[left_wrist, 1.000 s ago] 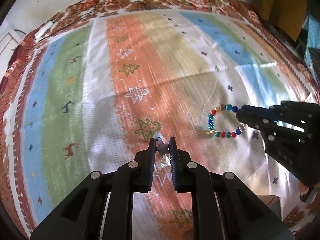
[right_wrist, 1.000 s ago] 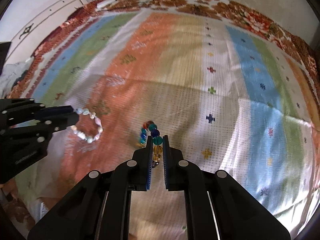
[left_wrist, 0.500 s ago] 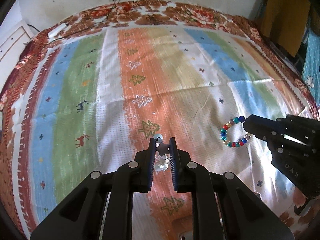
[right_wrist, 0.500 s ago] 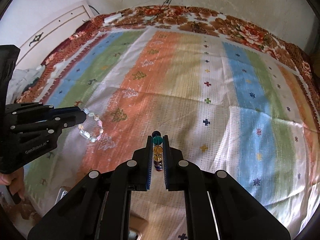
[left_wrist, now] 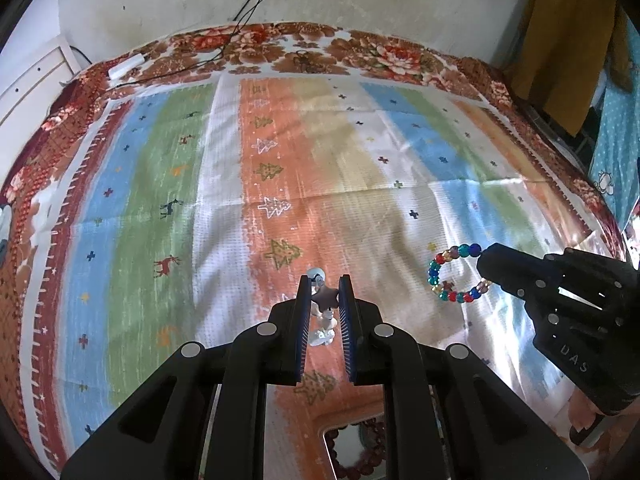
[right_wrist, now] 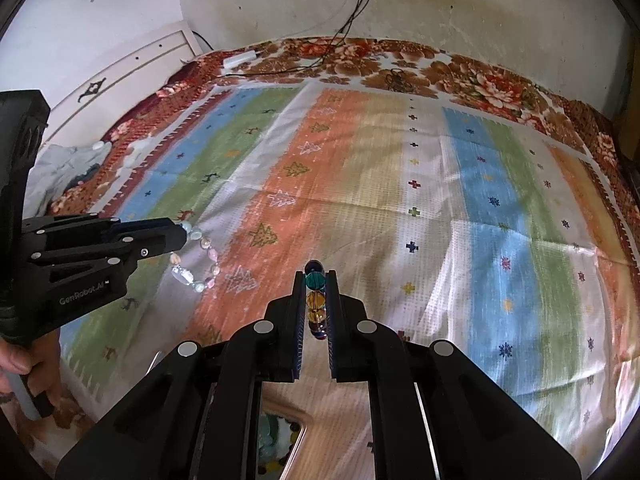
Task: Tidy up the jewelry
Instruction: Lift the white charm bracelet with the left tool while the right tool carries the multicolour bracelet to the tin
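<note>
We work over a bed whose striped blanket (left_wrist: pixel 280 168), printed with small trees and deer, fills both views; a floral bedspread (left_wrist: pixel 304 48) borders it at the far edge by the wall. Below our tools, at the bottom edge of each view, sits a wooden tray (right_wrist: pixel 280 412) with what look like beads already lying in it, though only a corner shows and we cannot tell how full it is or how it is divided. Our left tool (left_wrist: pixel 325 292) is clamped on the pale bracelet (right_wrist: pixel 196 258), pinching it at a dark star-shaped charm, and the loop of whitish and pastel stones hangs free in the air, clear of the blanket. Our right tool (right_wrist: pixel 316 294) is clamped on the multicoloured bead bracelet (left_wrist: pixel 452 272), whose ring of red, green, blue and amber beads dangles from the tip, also off the blanket. No other jewelry shows loose on the bed. We judge that the picking up of these two pieces is done and that the placing is left: each bracelet has yet to be carried to the tray and released there, and neither tool is over it in a way that suggests a drop is near.
</note>
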`<state>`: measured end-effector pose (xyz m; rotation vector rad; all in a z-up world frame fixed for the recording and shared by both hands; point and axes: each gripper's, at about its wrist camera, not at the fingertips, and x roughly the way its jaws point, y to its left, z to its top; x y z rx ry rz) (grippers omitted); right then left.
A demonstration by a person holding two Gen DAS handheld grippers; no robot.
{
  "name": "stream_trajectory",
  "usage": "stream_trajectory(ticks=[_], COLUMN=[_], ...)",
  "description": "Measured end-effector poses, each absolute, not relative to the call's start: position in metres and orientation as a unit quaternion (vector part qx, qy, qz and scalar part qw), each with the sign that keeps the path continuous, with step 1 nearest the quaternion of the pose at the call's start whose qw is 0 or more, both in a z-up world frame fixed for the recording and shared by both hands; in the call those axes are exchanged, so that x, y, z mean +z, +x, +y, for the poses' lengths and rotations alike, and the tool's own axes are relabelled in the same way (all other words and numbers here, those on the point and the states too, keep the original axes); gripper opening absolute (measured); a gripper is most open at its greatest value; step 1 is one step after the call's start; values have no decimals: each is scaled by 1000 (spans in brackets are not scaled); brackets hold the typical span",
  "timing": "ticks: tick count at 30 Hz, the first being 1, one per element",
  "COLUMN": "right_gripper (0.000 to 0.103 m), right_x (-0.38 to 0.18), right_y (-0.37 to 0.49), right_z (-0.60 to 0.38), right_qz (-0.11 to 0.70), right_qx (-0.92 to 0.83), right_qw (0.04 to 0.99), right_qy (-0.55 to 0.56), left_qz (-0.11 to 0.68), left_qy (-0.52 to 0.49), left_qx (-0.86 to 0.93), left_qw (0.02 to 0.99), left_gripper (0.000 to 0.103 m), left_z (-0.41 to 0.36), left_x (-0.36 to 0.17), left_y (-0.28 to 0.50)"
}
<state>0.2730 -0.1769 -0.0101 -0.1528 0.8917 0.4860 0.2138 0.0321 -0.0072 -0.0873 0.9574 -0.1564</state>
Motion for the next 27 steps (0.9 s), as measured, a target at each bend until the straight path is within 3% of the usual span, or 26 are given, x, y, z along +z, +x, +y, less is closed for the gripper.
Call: stream_trajectory(ticks=[27], right_gripper=[10], right_x=[9], right_y=[208], right_z=[-186], right_qz=[392], right_qx=[263], right_qw=[879], right_qy=[-61], left_qz=[424], left_qy=[-59], left_qx=[-110], left_qw=[897], left_gripper=[14], left_z=[28], left_x=[13], left_y=[151])
